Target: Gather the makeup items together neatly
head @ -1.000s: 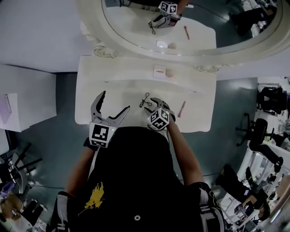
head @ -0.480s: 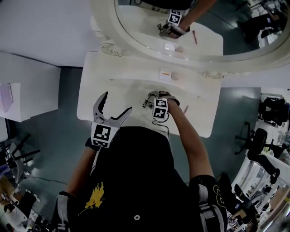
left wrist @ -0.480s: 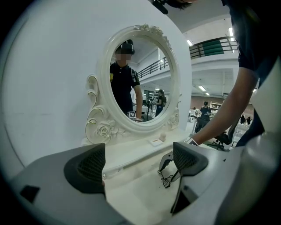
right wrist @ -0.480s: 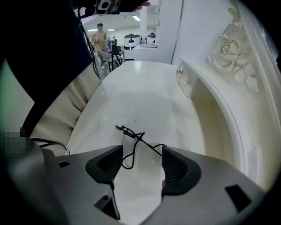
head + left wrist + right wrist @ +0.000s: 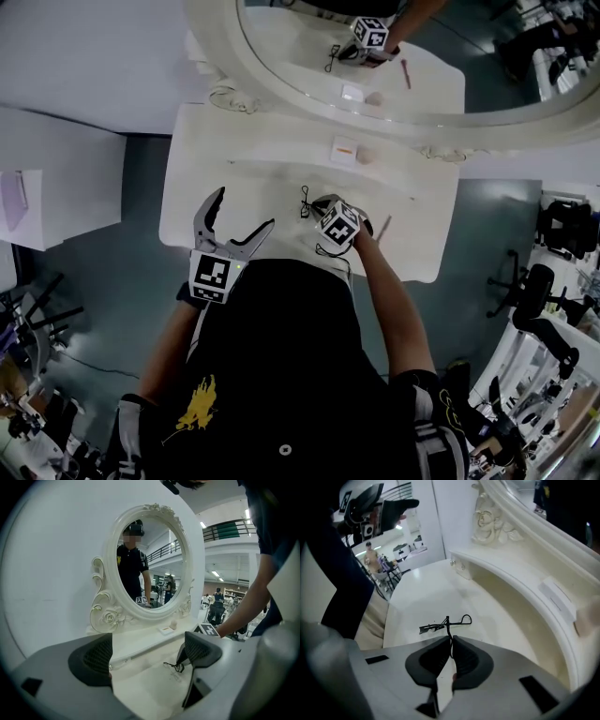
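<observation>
Right gripper (image 5: 450, 640) jaws have just closed on eyelash curler (image 5: 447, 621)

Black shirt (image 5: 281, 347) with yellow emblem (image 5: 197, 405); grey left gripper (image 5: 245, 207).

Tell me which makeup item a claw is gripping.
The black eyelash curler: the right claw has just closed on it. The pink stick, case and sponge lie free.
</observation>
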`<state>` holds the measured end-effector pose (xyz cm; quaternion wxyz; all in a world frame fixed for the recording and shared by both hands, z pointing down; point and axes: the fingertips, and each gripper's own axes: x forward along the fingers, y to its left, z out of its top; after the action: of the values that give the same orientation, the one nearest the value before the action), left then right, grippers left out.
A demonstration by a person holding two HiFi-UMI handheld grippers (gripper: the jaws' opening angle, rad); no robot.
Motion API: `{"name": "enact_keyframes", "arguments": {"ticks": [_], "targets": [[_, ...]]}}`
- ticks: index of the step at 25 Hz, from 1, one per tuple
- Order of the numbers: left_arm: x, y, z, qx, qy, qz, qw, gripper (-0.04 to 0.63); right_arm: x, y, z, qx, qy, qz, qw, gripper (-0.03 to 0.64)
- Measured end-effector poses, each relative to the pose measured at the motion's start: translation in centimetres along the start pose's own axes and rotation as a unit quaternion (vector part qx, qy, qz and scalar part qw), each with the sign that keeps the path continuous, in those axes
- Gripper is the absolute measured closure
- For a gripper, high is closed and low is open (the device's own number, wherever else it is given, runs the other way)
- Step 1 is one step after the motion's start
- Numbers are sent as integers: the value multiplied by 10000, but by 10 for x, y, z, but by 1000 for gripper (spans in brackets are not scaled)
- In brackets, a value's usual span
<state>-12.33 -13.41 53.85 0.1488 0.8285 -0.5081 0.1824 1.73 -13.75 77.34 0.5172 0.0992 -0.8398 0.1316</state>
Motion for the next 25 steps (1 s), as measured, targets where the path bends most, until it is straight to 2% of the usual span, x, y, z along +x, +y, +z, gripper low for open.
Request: {"name": "enact_keyframes", "arguments": {"ticks": [5, 7, 9, 11, 13, 16, 19, 22, 23, 25], "targets": [[5, -1, 1, 39, -8, -82, 10000, 104, -26, -1, 20, 842, -733, -136, 9937, 589], [6, -2, 2, 42, -20, -115, 9999, 104, -42, -4, 34, 1409, -1188, -131, 9828, 589], [6, -2, 3, 42, -30, -135, 9999, 104, -62, -15, 48, 2029, -1734, -261, 9634, 589], [6, -1, 4, 40, -35, -148, 9999, 104, -84, -32, 65, 2306, -2172, -688, 9460, 590], [6, -2, 4, 57, -33, -169, 9998, 106, -101, -53, 81, 2026, -2285, -1376, 9422, 589], [6, -4, 5, 105, -40, -212, 9997, 104, -104, -84, 96, 799, -1707, -2421, 9518, 589], [3, -2, 4, 96, -46, -188, 9998, 104, -93, -110, 96, -90, -856, -3034, 9490, 588], [0, 3, 2, 78, -37, -132, 9999, 104, -85, -125, 96, -300, -365, -3323, 9420, 588], [-1, 5, 2, 68, -33, -113, 9999, 104, -84, -128, 94, -201, -202, -3399, 9400, 588], [-2, 8, 1, 34, -23, -78, 10000, 104, -82, -131, 89, 327, 81, -3528, 9351, 586]]}}
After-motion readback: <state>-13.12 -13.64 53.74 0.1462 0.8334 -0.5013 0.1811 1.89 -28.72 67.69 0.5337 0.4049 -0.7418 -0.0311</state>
